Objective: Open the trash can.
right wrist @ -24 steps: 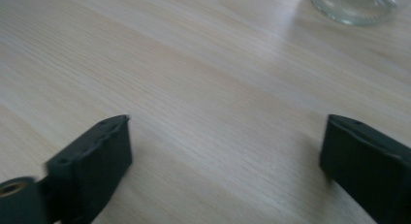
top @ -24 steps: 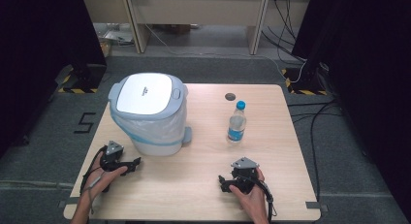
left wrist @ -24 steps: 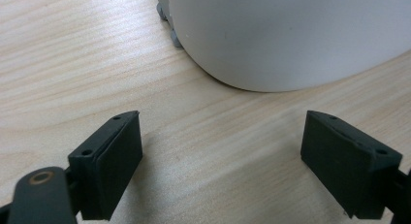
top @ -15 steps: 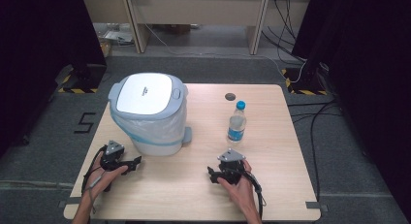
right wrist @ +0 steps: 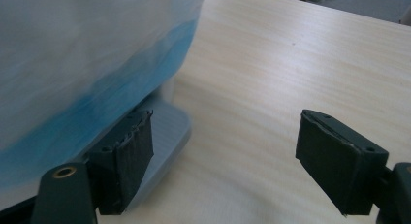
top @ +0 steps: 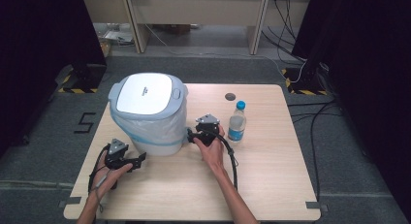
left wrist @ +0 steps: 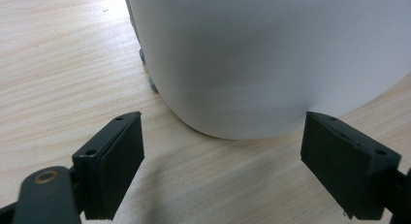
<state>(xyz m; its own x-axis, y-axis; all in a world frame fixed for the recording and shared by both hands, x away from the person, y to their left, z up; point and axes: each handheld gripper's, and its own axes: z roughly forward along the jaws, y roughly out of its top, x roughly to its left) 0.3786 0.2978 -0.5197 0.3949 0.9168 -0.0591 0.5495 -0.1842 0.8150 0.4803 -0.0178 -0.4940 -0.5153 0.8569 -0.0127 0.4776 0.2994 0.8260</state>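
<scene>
The right gripper [top: 190, 135] has crossed the worktop [top: 271, 175] in under a second: from the near edge, well short of everything, it now sits just beside the lower right flank of the pedal bin [top: 148, 112], with the water bottle [top: 237, 121] standing upright a little to its other side and untouched. Its jaws stand wide apart and hold nothing; in the right gripper view one of them hangs directly over the grey foot pedal [right wrist: 167, 129] at the bin's base, beneath the blue band of the liner bag [right wrist: 97, 103] (whether it already touches the pedal cannot be told from this angle). The left gripper [top: 138, 162] has kept its place at the bin's near left corner, likewise spread open and empty, the bin's white wall [left wrist: 261, 64] close ahead of its jaws in the left gripper view. The bin itself stands on the left half of the worktop, lid [top: 144, 93] shut, where it stood before. The move suggests that the pedal is the target: the likely step in hand is pressing it down to raise the lid, so that the bottle could then go in. That would put the work at its very beginning, with the bin closed and the bottle not yet picked up.
</scene>
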